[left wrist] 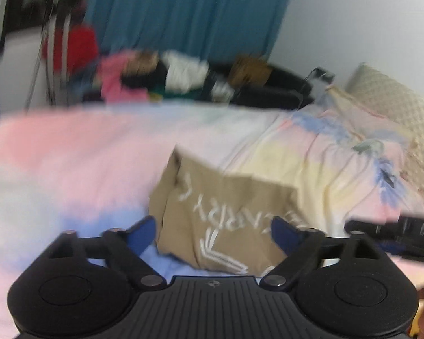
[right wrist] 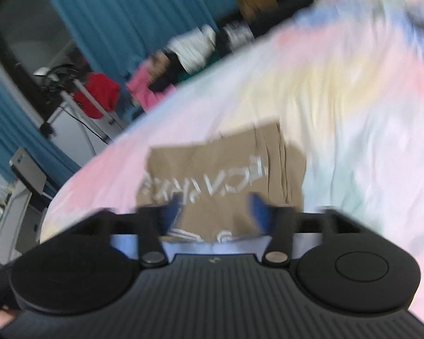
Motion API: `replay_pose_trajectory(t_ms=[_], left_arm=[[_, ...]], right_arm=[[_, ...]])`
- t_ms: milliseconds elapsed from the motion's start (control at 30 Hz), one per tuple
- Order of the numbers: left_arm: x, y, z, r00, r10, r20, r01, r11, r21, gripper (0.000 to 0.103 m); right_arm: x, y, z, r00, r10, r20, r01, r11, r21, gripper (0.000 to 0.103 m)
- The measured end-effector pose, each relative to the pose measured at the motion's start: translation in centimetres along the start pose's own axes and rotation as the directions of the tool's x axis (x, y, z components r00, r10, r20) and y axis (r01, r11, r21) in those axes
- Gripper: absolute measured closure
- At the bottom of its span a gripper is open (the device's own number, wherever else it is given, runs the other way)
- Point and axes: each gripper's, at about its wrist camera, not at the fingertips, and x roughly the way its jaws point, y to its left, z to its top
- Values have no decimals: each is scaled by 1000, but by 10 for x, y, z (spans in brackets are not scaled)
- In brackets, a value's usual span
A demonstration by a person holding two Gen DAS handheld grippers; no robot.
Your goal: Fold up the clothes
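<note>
A folded tan garment w/ white lettering lies flat on a pastel pink, blue and yellow bedspread, directly ahead of the left gripper, whose blue-padded fingers are spread wide w/ nothing between them. The right gripper is likewise parted and empty, the same garment just beyond its tips; motion blur smears that view. Its black body juts in at the left gripper's right. Further ahead, a heap of mixed clothes sits past the bed's far edge, in front of a teal curtain. A quilted pillow lies ahead-right.
</note>
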Motion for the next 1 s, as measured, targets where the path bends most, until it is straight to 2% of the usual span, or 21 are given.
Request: replay_pose_trajectory(t_ms=[33, 167, 200, 233, 467, 533, 667, 1000], left_arm=[[-16, -8, 5, 1000, 9, 30, -10, 1000, 29, 0], [-74, -28, 11, 992, 18, 124, -28, 997, 74, 0], [-88, -31, 12, 990, 19, 143, -31, 997, 76, 0], [-102, -34, 12, 987, 23, 160, -35, 997, 72, 0], [-181, -40, -12, 961, 69, 267, -84, 996, 43, 0], [-198, -41, -23, 956, 82, 281, -97, 994, 41, 0], [-212, -42, -47, 951, 84, 297, -100, 994, 39, 0], [-203, -43, -86, 945, 99, 312, -134, 987, 93, 0]], right_arm=[[-14, 4, 3, 999, 9, 34, -8, 1000, -28, 8], [-69, 25, 8, 990, 5, 141, 16, 989, -148, 9], [-83, 31, 6, 985, 2, 172, 28, 985, -172, 8], [-94, 36, 5, 980, 5, 201, 35, 980, -196, 0], [-150, 58, -27, 938, 80, 338, 24, 955, -295, 0], [-153, 57, -40, 936, 81, 343, 26, 955, -297, 0], [-152, 57, -60, 937, 80, 341, 29, 953, -302, 0], [-124, 55, -105, 918, 15, 396, 134, 928, -347, 0]])
